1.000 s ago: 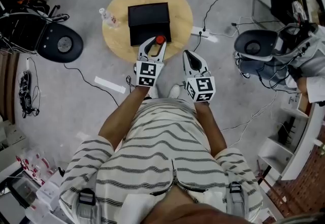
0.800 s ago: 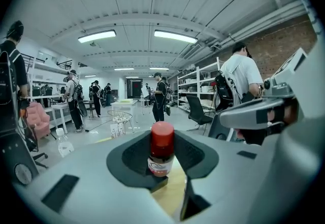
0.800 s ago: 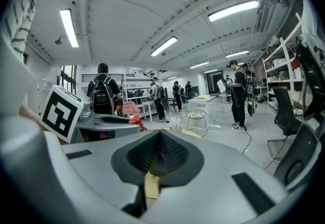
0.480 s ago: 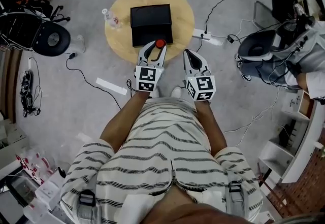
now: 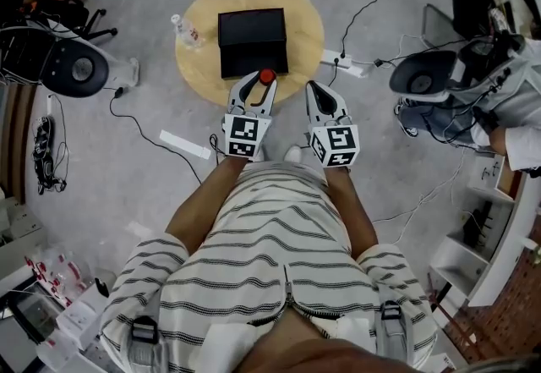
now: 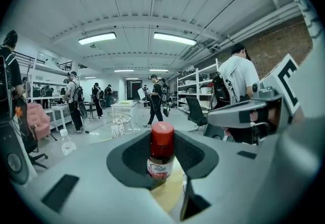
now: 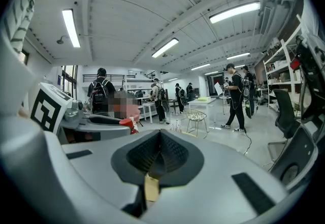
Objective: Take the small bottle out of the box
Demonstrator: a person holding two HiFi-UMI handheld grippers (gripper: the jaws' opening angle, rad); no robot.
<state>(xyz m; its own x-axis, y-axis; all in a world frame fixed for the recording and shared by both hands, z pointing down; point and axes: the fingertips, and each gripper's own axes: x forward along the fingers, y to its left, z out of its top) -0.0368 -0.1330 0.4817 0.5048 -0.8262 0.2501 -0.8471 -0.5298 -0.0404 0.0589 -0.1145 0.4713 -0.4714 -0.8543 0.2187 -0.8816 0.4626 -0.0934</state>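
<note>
Nearest the torso, the right claw (image 7: 158,153) is held with its jaws pressed together and nothing between them; this is confirmed only in the right gripper view, since the head view shows no more than its closed outline. Just beside it, the left claw (image 5: 256,82) is clamped on the small bottle (image 6: 161,154), which is held upright by its lower body. Over the last second this claw has been drawn slightly back toward the body, so the bottle is now clear of the box (image 5: 252,41) and held above the near edge of the tabletop (image 5: 304,33). The removal is judged to be essentially done. Only the red cap is visible in the head view, whereas the label and grip are shown in the left gripper view. The dark box, apparently closed, is shown only in the head view. A clear plastic bottle (image 5: 184,31) stands to the left of the box.
</note>
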